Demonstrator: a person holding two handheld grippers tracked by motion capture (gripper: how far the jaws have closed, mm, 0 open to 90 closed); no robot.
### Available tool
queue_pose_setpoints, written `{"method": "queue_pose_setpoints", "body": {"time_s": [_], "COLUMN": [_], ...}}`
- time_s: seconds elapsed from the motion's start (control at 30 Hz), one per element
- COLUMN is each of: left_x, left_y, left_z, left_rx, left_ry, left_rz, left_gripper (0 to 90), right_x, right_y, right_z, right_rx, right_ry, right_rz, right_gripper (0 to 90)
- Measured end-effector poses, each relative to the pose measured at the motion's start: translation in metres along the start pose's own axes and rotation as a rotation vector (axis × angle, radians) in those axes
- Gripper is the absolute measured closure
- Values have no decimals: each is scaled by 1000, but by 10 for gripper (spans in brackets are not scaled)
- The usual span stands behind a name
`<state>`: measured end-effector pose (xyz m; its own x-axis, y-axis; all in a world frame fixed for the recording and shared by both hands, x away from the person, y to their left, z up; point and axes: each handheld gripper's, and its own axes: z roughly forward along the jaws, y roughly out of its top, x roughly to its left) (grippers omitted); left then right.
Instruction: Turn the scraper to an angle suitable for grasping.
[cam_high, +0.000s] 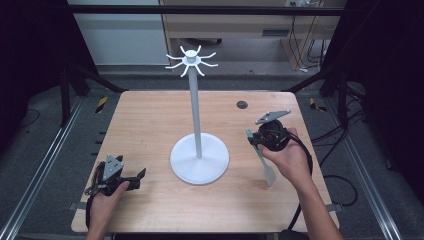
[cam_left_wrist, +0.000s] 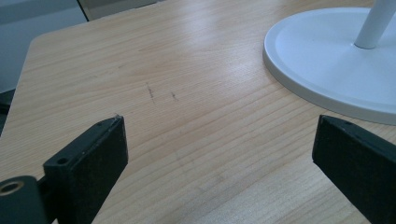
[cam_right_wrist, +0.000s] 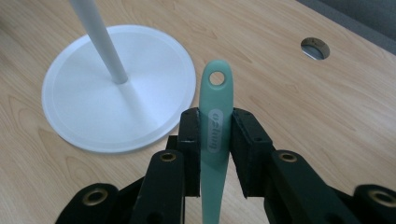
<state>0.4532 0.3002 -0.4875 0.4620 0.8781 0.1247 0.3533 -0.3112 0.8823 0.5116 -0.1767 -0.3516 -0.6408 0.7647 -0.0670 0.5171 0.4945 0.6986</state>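
Tongs (cam_right_wrist: 215, 140) of right hand clamp green utensil handle (cam_right_wrist: 215, 112).

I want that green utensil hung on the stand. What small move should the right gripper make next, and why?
Probably lift it higher and toward the hooks. The right gripper is shut on the utensil with its hanging hole clear above the jaws, but in the high view the gripper is low beside the stand, far below the hooks atop the pole.
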Motion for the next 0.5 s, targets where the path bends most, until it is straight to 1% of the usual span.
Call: {"method": "queue_pose_setpoints", "body": {"time_s": [0.23,0.5], "left_x": [0,0], "left_y": [0,0], "left_z": [0,0], "left_rx": [0,0], "left_ry": [1,1], "left_rz": [2,-1], "left_gripper": [30,30], "right_x": [1,3], "right_y": [8,14], "right_z": [-5,-7], "right_rx": [-50,-105], "right_ry": [-6,-8], "right_rz": [2,4], "right_gripper": [744,744]}}
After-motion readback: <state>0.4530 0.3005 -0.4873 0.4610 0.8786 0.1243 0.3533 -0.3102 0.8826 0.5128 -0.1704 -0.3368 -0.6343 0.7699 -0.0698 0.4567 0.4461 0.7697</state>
